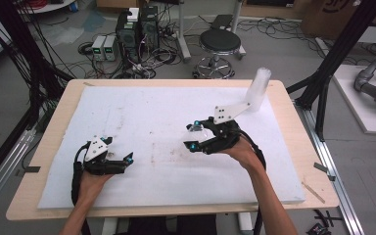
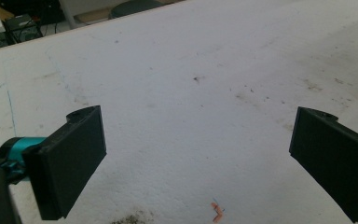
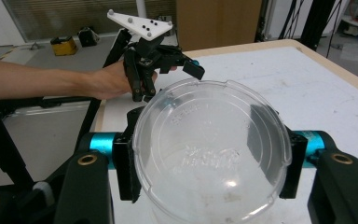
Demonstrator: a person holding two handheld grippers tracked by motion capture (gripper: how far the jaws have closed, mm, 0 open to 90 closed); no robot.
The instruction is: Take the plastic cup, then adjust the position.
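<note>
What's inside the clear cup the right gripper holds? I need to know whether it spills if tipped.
The clear cup in the right gripper looks empty: its see-through bottom shows raised lettering and the white board behind. The jaws cover parts of its sides.

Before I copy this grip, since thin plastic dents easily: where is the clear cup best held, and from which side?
By its side wall just under the rim, pads on opposite sides. The clear cup is round and see-through, and the right gripper clamps it that way now, its mouth facing the camera. The left gripper is open over the white pad.
</note>
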